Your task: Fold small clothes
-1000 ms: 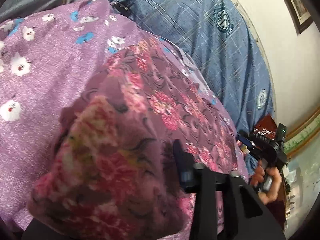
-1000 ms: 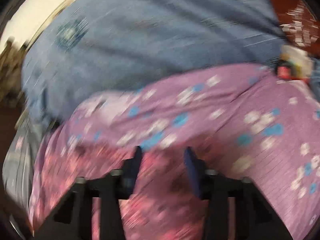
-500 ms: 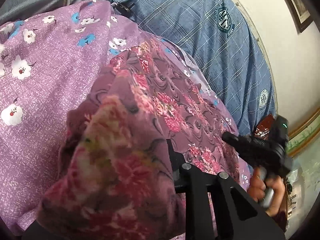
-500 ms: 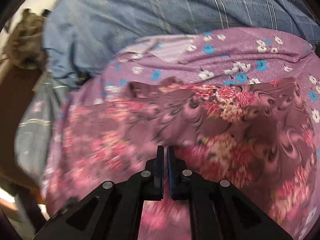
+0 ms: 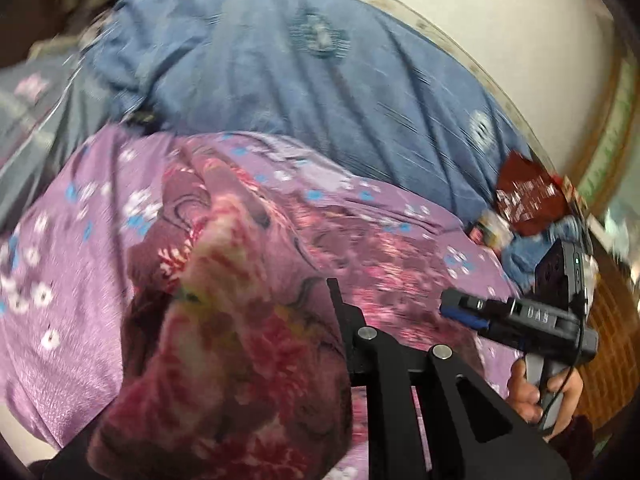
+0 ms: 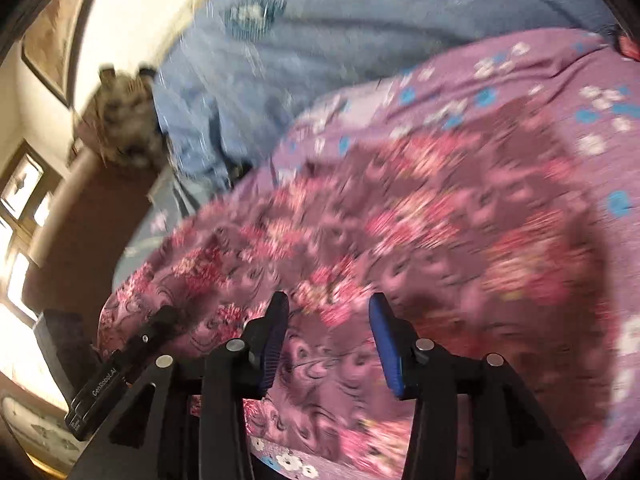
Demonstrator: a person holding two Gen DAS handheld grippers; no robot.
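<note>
Bed w/ blue sheet point(image 5: 320, 92). Left hand-held gripper point(image 5: 336, 312) clamps raised floral garment point(image 5: 240, 320); right hand-held gripper point(image 6: 328, 340) opening, nothing pinched, cloth spread just ahead. Fold half-made; laying over and smoothing remain.

Left wrist cam close over floral garment point(image 5: 240, 320), angled down twd blue bedding point(image 5: 320, 80) & wall, right wrist cam likewise near, same fabric point(image 6: 400, 220) shared (each also catches the other gripper), both blurred

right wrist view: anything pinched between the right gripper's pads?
No. The right gripper is opening; its blue pads stand apart above the rose-print garment, gripping nothing.
</note>
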